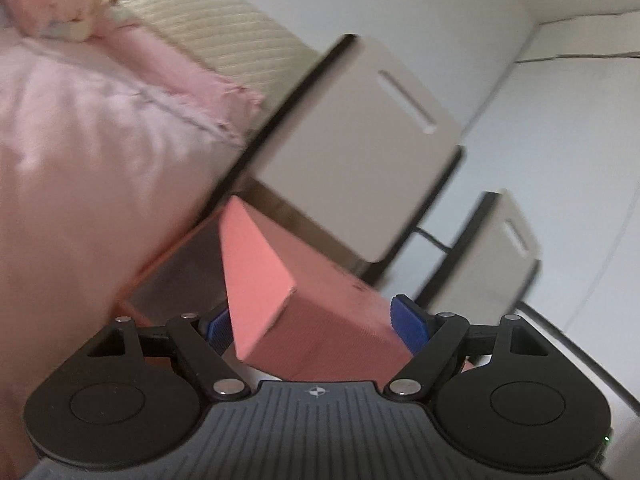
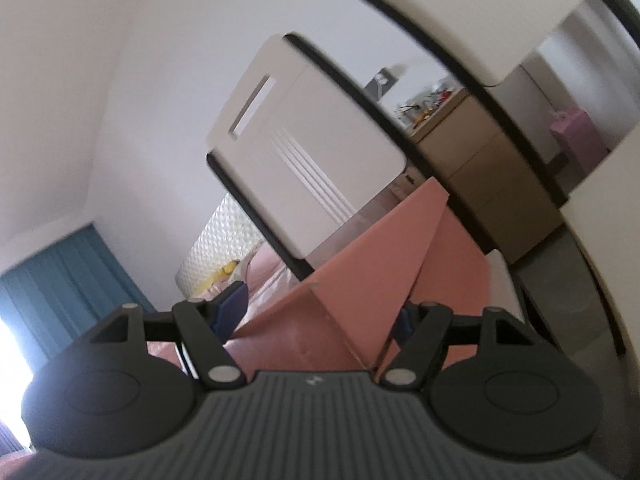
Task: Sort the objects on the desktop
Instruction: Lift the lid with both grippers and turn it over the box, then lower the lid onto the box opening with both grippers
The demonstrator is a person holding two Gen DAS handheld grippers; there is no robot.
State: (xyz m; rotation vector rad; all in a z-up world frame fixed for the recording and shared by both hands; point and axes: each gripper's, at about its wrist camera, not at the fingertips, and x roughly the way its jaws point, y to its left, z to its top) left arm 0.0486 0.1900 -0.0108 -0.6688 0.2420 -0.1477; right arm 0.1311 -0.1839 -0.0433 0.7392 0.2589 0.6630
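A salmon-pink cardboard box (image 1: 320, 320) sits between the blue pads of my left gripper (image 1: 316, 326), which is shut on its body, held up and tilted. Its open flap (image 1: 256, 272) sticks up toward the camera. In the right wrist view my right gripper (image 2: 320, 316) is shut on the same pink box (image 2: 360, 280), with a blue pad (image 2: 230, 308) on the left and the other pad mostly hidden behind the flap. Both views are tilted and blurred.
White shelf boxes with slot handles (image 1: 360, 152) (image 2: 296, 144) hang close ahead on black rails. A pink pillow (image 1: 88, 152) and a cream headboard (image 1: 224, 36) lie left. A blue curtain (image 2: 68, 268) and a wooden cabinet (image 2: 480, 160) show farther off.
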